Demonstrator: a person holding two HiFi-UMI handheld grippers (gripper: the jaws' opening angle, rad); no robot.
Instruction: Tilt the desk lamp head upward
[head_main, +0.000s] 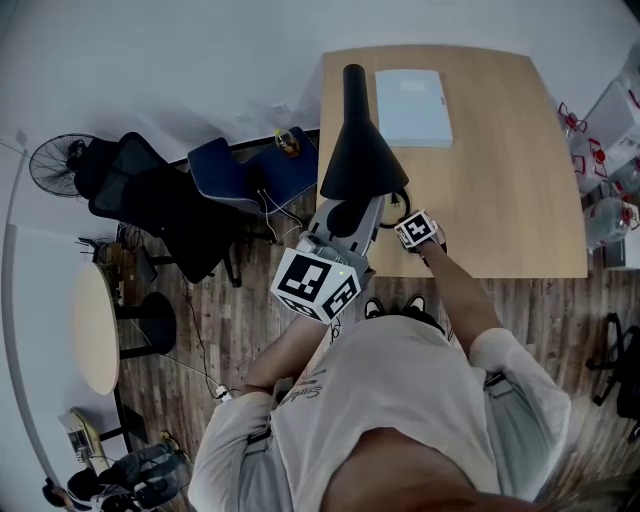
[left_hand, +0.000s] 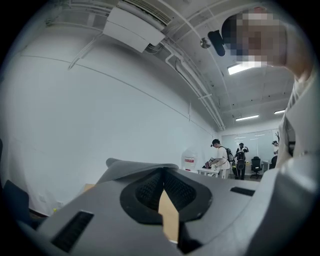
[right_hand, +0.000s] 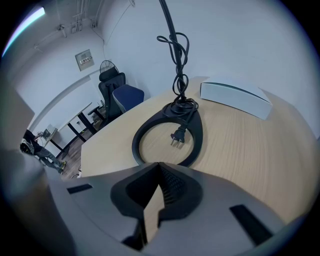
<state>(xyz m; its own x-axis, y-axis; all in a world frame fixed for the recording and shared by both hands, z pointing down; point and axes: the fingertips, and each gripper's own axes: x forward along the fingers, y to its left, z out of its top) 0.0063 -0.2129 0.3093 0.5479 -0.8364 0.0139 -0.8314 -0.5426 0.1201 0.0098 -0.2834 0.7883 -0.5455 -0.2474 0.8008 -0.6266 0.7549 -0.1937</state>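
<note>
Over the near-left corner of the surface (head_main: 500, 190) in the head view, the lamp head (head_main: 358, 150) shows its dark cone from above. Its long axis runs away from the person, narrow end far, wide mouth near and apparently facing down, so the upward tilt looks still to be done; the left tongs (head_main: 345, 232) sit just under that mouth, contact not discernible. In the left gripper view those tongs are together on nothing, aimed up at wall and ceiling. In the right gripper view the right tongs (right_hand: 159, 182) are together and empty, just short of the ring base (right_hand: 137, 137).
</note>
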